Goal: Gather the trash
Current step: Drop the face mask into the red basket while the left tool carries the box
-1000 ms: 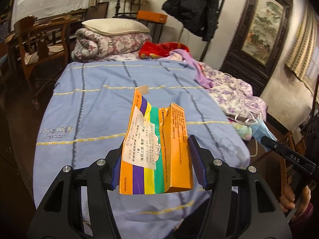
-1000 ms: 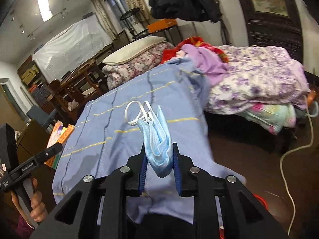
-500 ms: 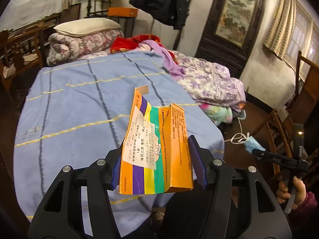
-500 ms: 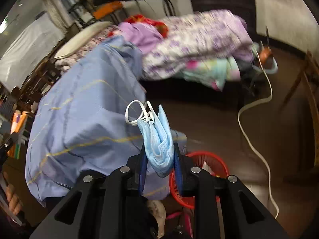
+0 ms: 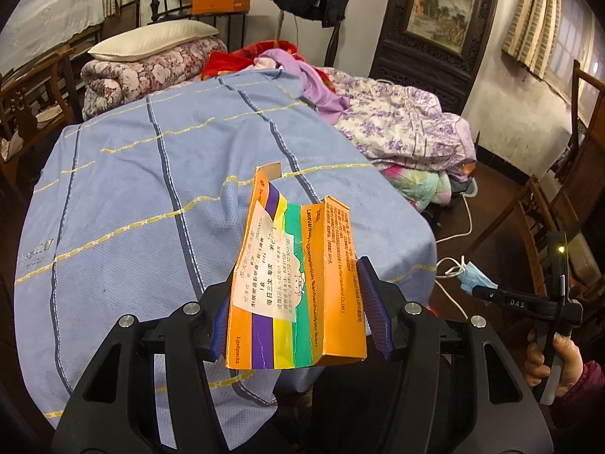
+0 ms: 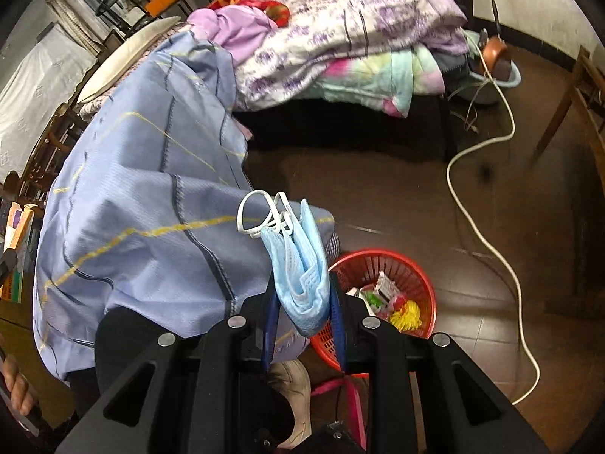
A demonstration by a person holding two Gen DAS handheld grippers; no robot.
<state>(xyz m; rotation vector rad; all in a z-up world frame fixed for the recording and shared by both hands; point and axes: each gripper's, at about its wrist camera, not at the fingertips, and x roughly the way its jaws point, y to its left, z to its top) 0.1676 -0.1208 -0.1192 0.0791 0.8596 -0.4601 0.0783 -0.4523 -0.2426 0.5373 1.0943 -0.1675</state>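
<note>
1. Carrying trash in both hands, the person has the right gripper clamped on a folded blue face mask, its white ear loops sticking up, held above the near-left rim of the red waste basket on the floor by the bed.
2. Dropping it well looks like a matter of shifting the mask right, over the basket's open middle where wrappers already lie, then parting the jaws; the limp mask could snag on a pad, so a slight downward tilt should help.
3. The left gripper is closed on a torn orange medicine box, held over the near end of the blue bedspread, awaiting its turn.
4. Compared with a second ago, the right view has swung from the bed down to the floor, bringing the basket close under the mask; the box sits unchanged.
</note>
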